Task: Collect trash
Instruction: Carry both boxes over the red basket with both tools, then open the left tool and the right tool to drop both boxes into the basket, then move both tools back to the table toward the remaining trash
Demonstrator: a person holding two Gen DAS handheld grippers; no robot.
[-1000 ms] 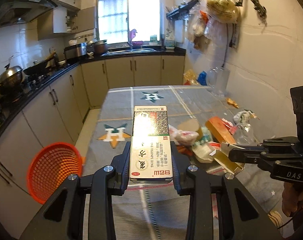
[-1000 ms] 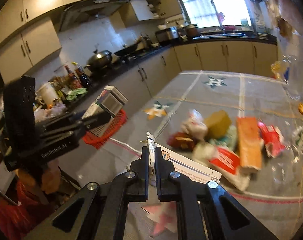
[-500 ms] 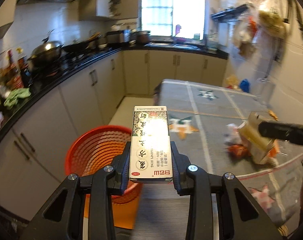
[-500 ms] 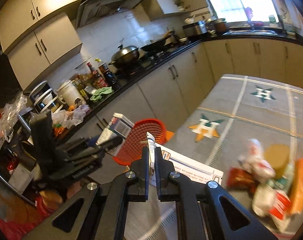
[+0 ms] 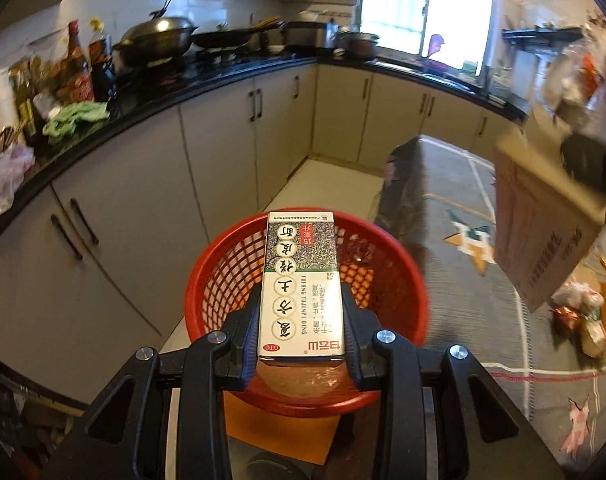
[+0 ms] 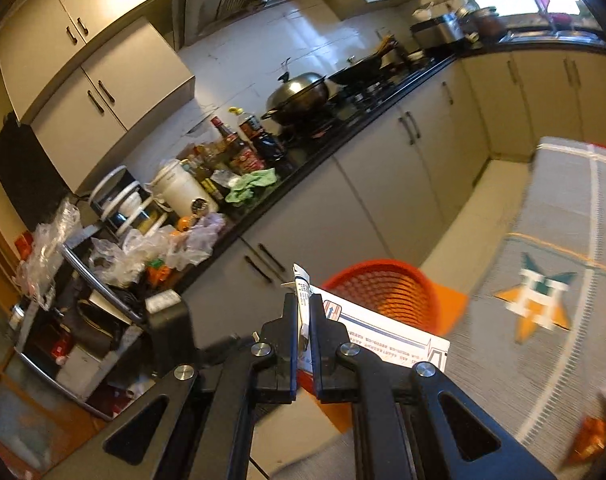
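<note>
Two grippers, one piece of trash in each. Left gripper [image 5: 301, 316] clamped on both long sides of a white and green medicine box [image 5: 301, 280], centre of the left wrist view, directly above the open mouth of a red basket [image 5: 403, 280] on the floor. Box probably light and stiff, thin card likely to dent under a hard squeeze; side grip near its near end looks sound. Right gripper [image 6: 303, 332] narrowed almost fully on the thin edge of a flattened white carton [image 6: 391, 344], lower centre of the right wrist view, with the same red basket [image 6: 383, 292] just beyond it. Carton likely very light and floppy, apt to swing or slip from an edge pinch. Seen again as a blurred tan sheet at the right edge of the left wrist view, over the grey patterned tablecloth [image 5: 455, 200]. More trash [image 5: 583, 312] in a small pile at lower right on that cloth, blurred, exact count not clear; roughly three or four wrappers. One basket, nothing clearly visible inside it
</note>
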